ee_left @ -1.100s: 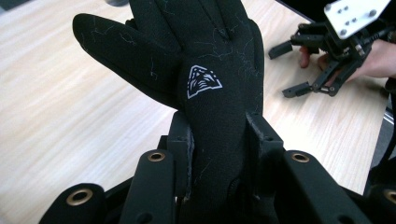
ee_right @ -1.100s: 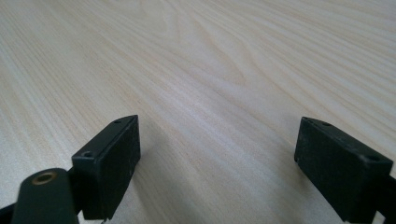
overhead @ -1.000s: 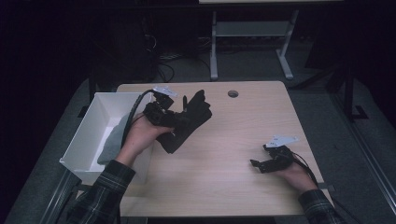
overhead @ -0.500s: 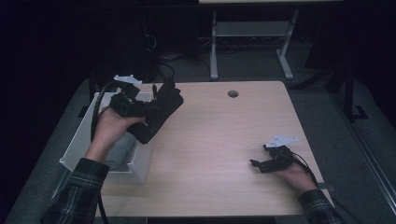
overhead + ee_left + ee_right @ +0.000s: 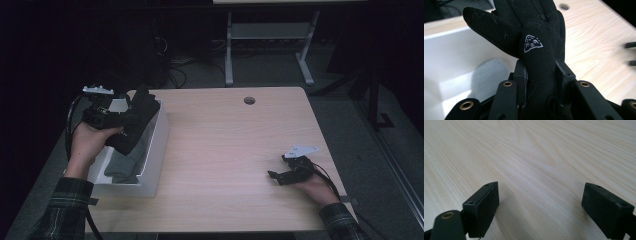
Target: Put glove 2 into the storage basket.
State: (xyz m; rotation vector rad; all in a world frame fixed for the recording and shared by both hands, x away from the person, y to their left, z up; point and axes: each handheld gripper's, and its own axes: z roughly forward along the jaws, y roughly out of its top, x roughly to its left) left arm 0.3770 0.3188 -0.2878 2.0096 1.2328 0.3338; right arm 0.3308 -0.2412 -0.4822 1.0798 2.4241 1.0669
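Between the jaws of the left tool (image 5: 541,82), a black glove (image 5: 534,37) is being pinched at its cuff, its fingers pointing away from the tool so they hang free for a drop. Directly beneath and ahead of that tool, a white bin (image 5: 159,150) is sitting at the edge of the desk (image 5: 240,150), and the glove is hanging over its rim. Inside the bin, below the tool, a grey folded cloth (image 5: 122,165) is already lying, so the glove is probably joining it. Well apart, the right tool (image 5: 274,175) is resting low on the desk with its jaws standing wide and nothing between them.
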